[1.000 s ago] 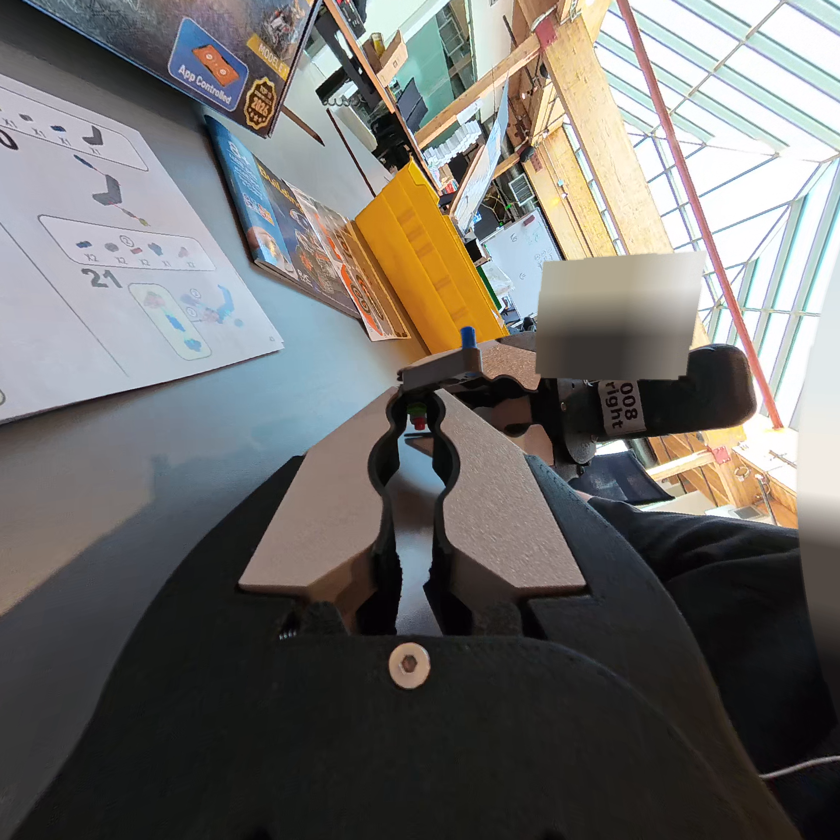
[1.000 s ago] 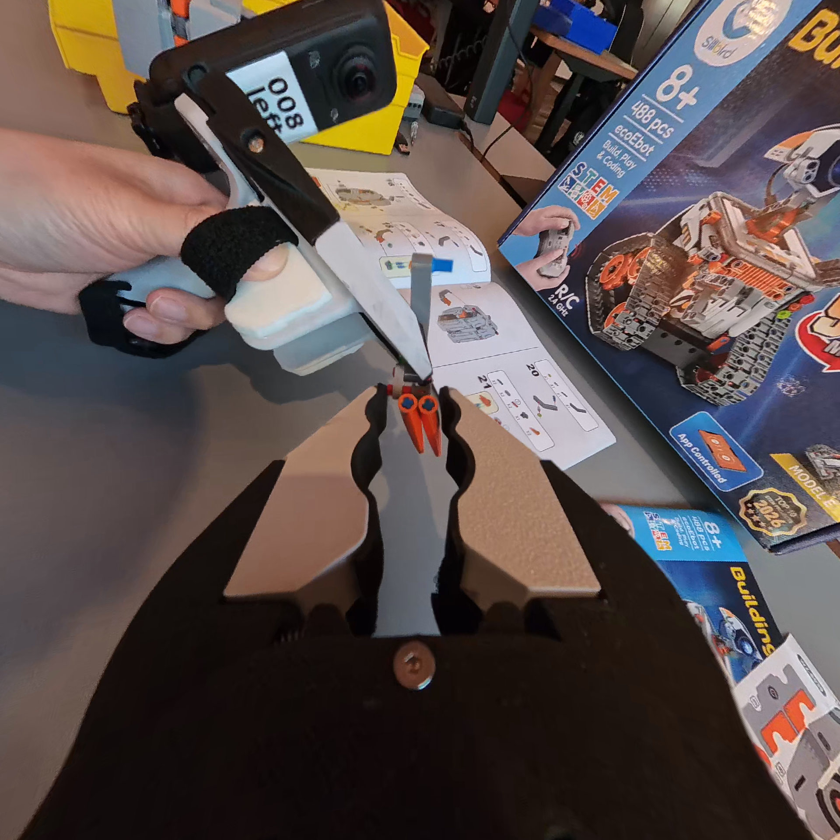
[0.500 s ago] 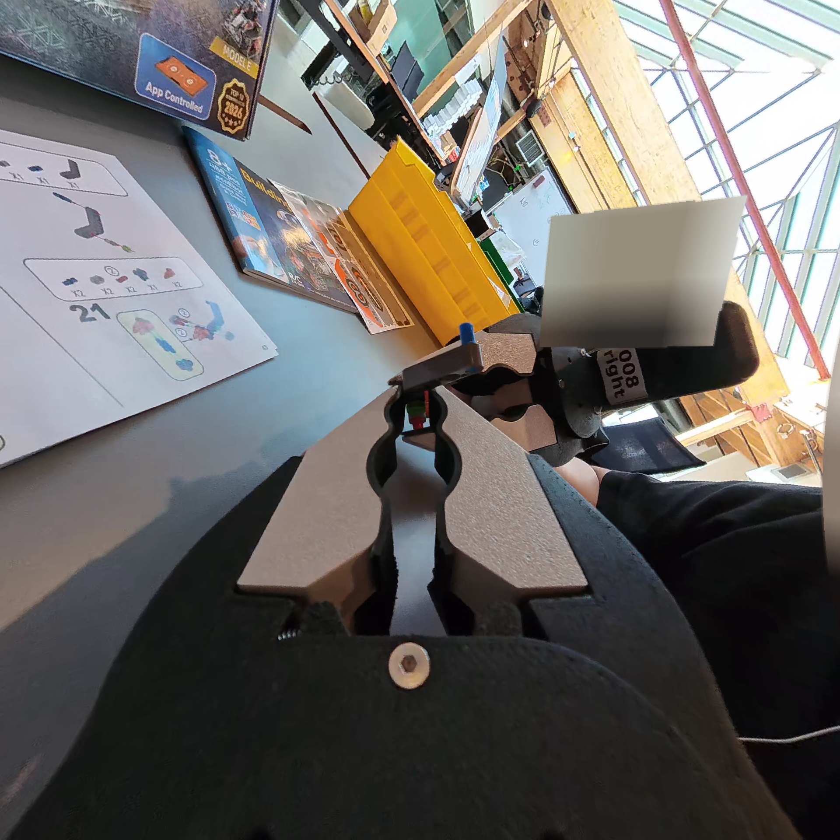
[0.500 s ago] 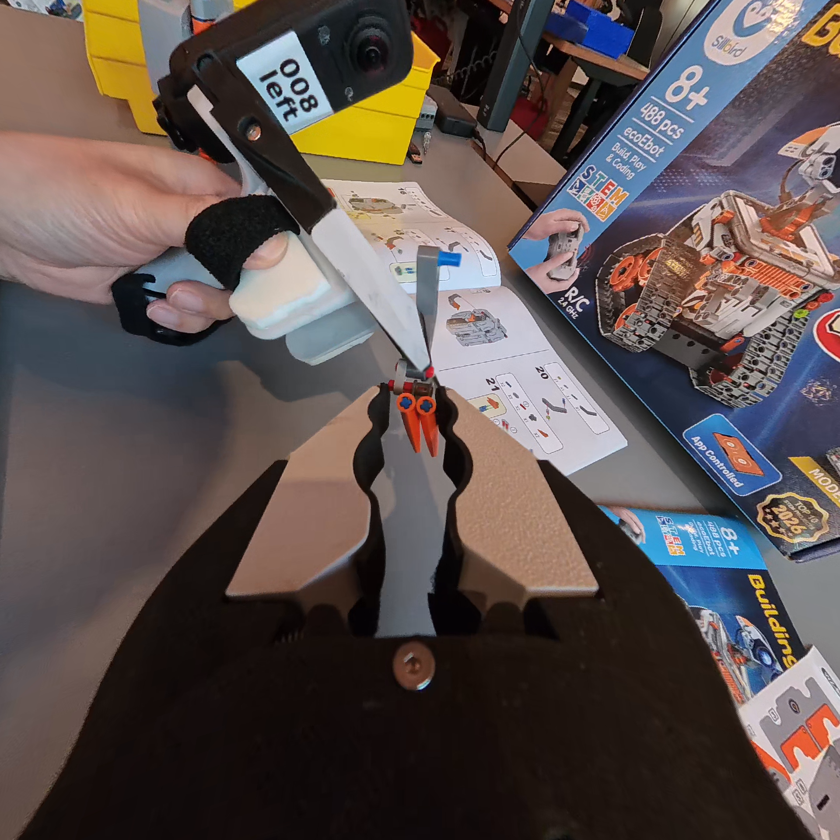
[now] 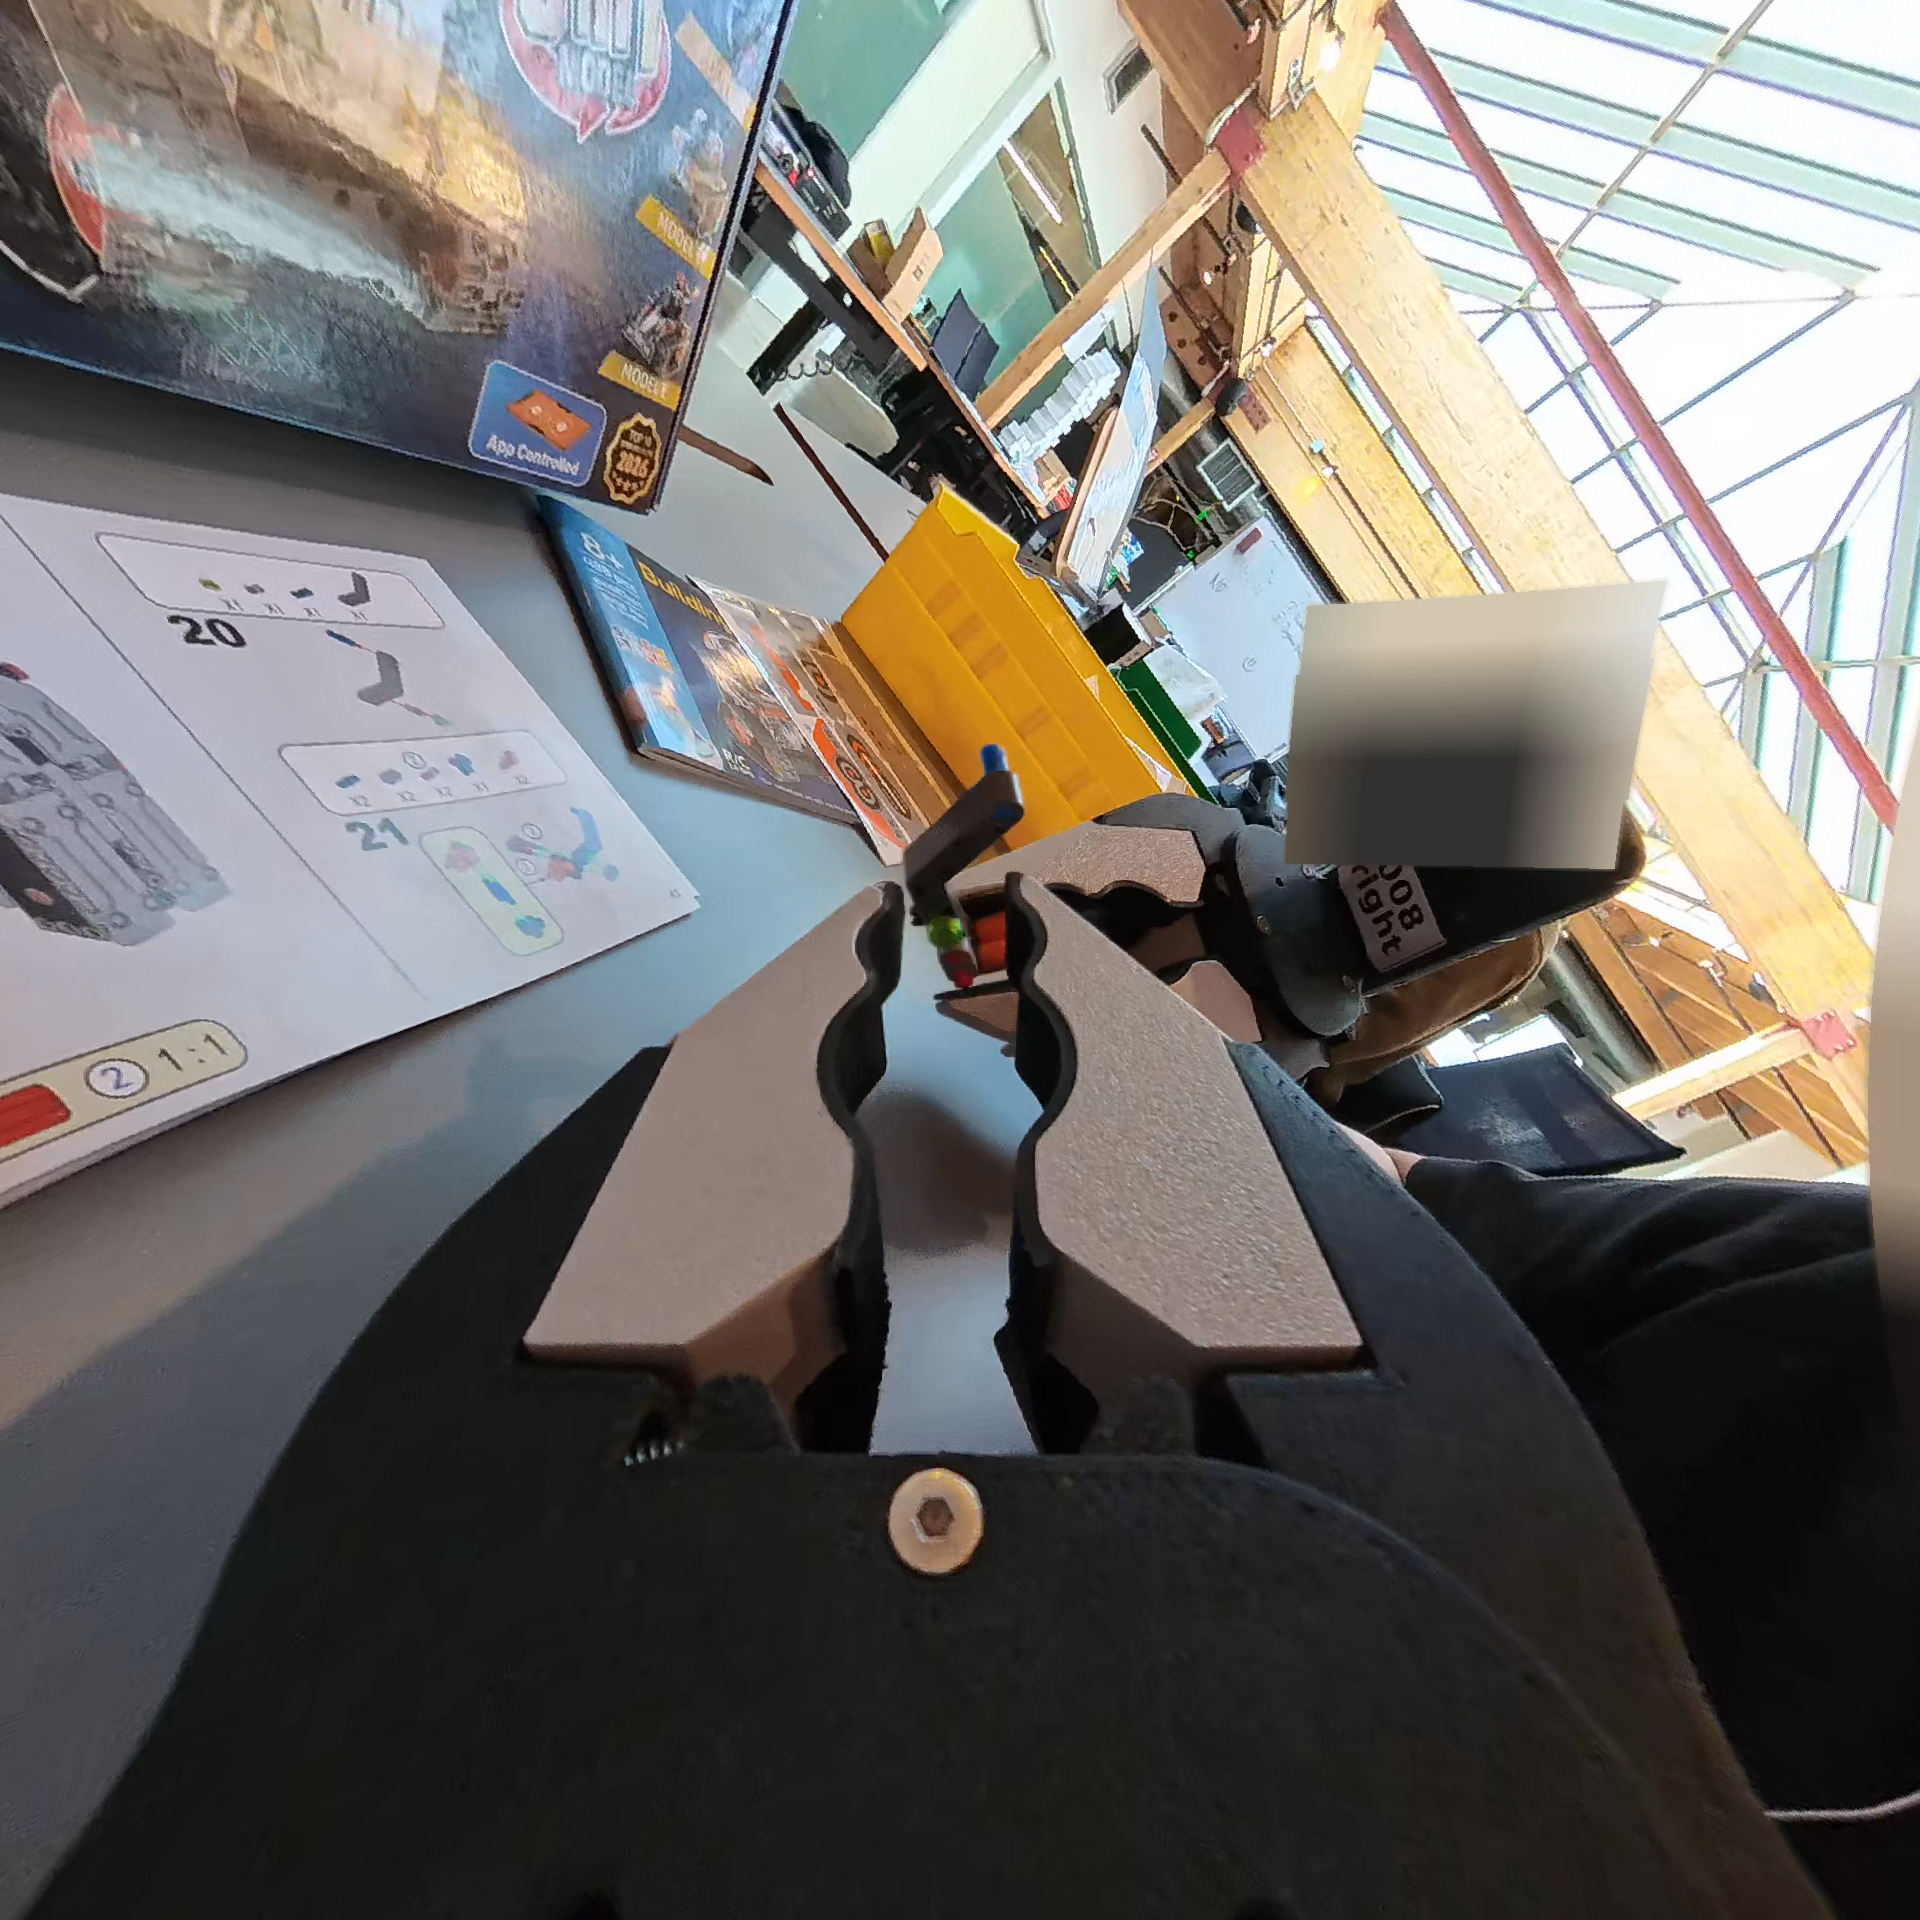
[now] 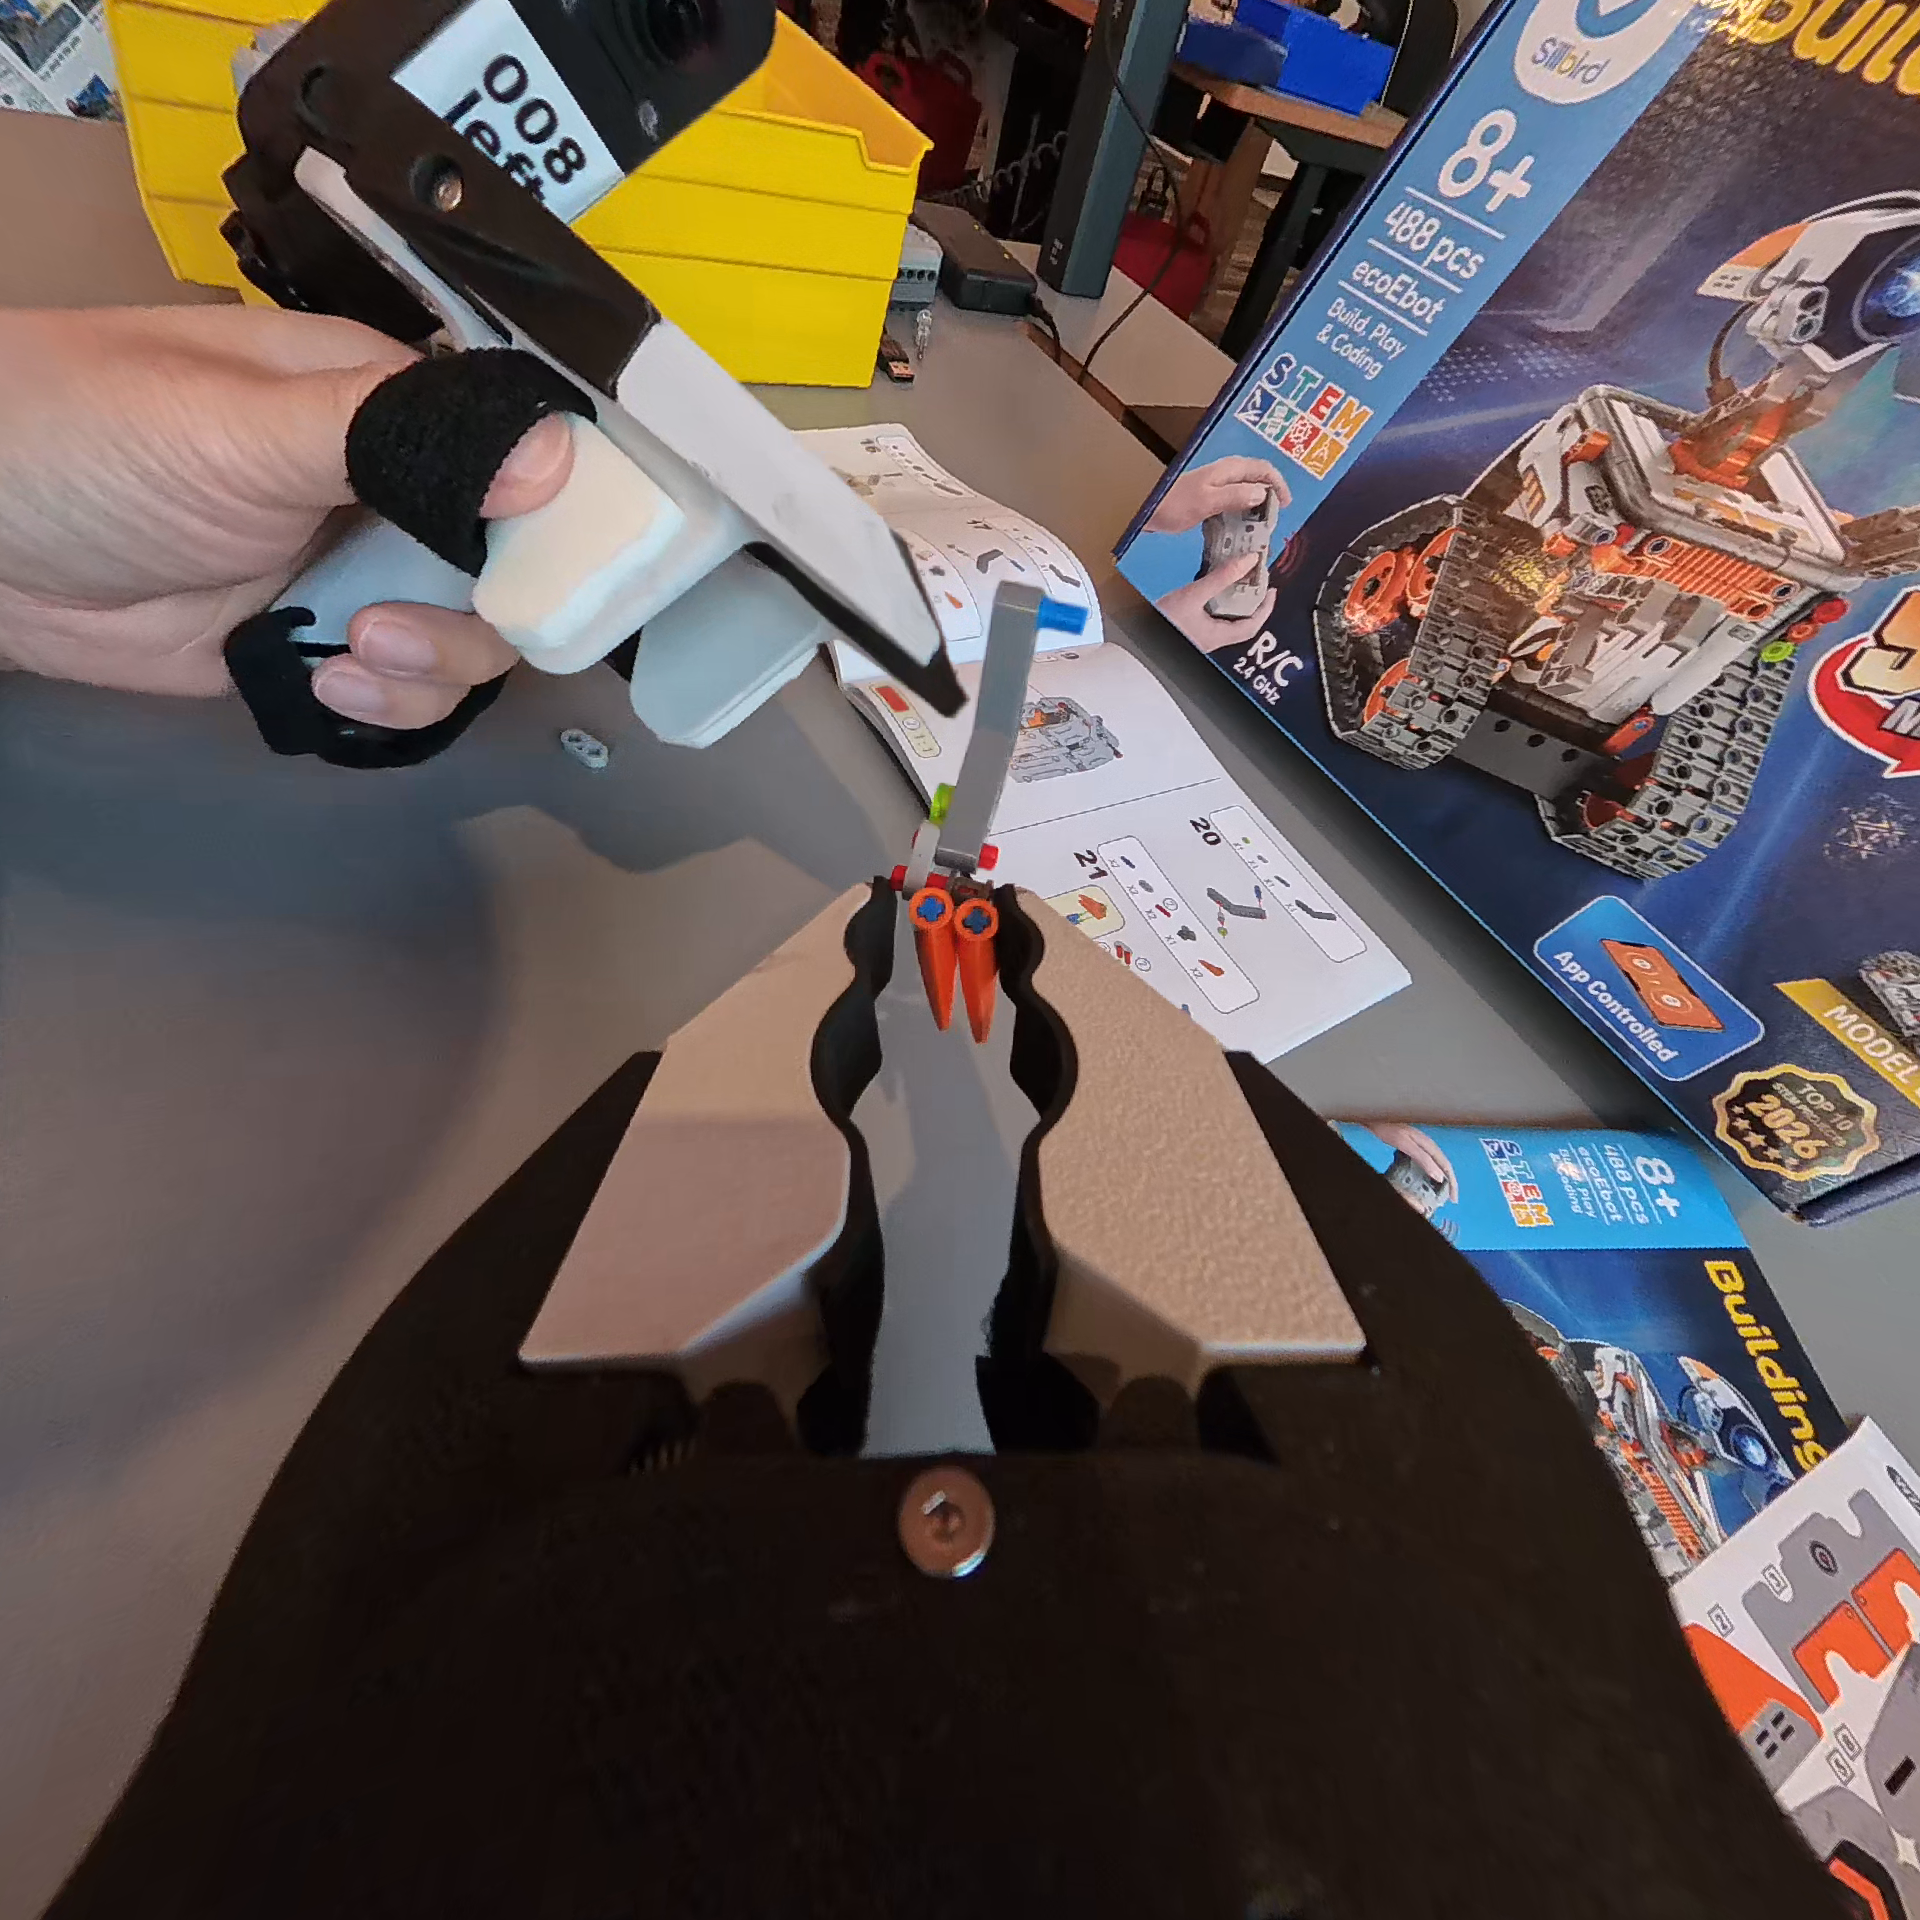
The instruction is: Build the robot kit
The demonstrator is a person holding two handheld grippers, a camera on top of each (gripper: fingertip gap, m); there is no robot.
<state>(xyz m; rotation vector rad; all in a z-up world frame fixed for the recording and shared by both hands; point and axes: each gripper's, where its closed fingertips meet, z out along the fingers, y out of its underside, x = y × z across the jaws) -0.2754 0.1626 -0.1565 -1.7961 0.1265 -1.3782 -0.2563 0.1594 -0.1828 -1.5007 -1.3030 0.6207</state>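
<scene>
My right gripper [image 6: 948, 914] is shut on a small brick assembly: two orange cones [image 6: 956, 966] under a grey beam [image 6: 992, 727] with blue, green and red pins. It holds it above the grey table [image 6: 312, 1039]. My left gripper [image 5: 951, 902] is slightly open and empty, its tips just short of the assembly [image 5: 961, 831]. In the right wrist view the left gripper [image 6: 935, 675] sits up and left of the beam, close but apart, held by a hand [image 6: 156, 468]. The right gripper's fingers [image 5: 1122, 862] show beyond the assembly.
An open instruction booklet [image 6: 1143, 831] lies on the table behind the assembly. A large toy box [image 6: 1558, 520] stands to the right, with smaller booklets [image 6: 1621, 1299] near it. A yellow bin [image 6: 727, 239] is at the back. A small grey piece [image 6: 584, 746] lies under the left gripper. My two grippers' fingertips are within a few centimetres of each other.
My left gripper has opened, let go of the assembly and drawn back from it. My right gripper still holds the assembly, whose beam now stands clear of the left fingers.
</scene>
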